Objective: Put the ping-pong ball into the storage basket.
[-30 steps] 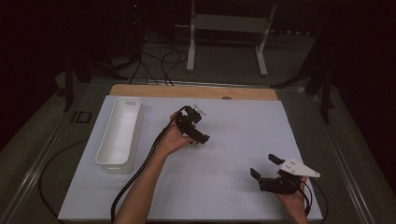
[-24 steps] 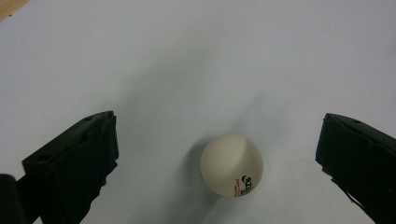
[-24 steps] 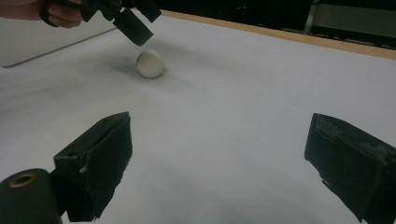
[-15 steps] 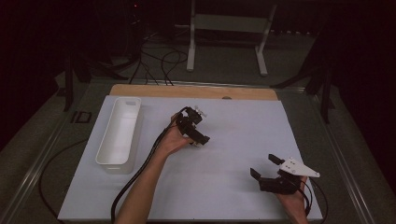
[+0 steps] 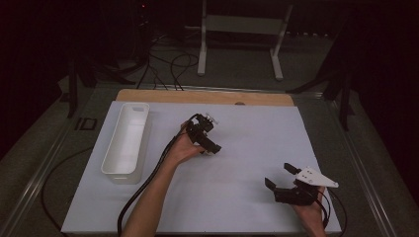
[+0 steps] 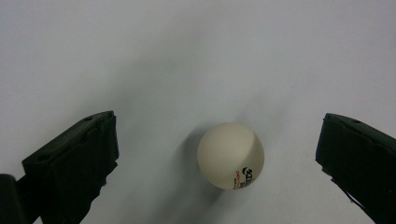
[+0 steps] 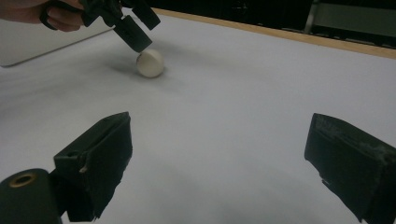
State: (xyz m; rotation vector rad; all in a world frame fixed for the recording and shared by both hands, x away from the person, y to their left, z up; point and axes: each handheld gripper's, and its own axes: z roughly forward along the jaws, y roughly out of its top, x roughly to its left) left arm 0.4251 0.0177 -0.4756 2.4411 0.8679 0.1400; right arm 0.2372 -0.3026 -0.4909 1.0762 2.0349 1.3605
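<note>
The white ball [image 6: 230, 156] is lying on the bench [image 5: 247, 128], to the right of the white tray [image 5: 126, 140]. The left hand-held gripper [image 5: 207, 140] is hovering over the ball, jaws spread wide on either side without touching it. The right hand-held gripper [image 5: 281, 180] is resting well apart from the ball, nearer the person, jaws also spread wide and holding nothing.
</note>
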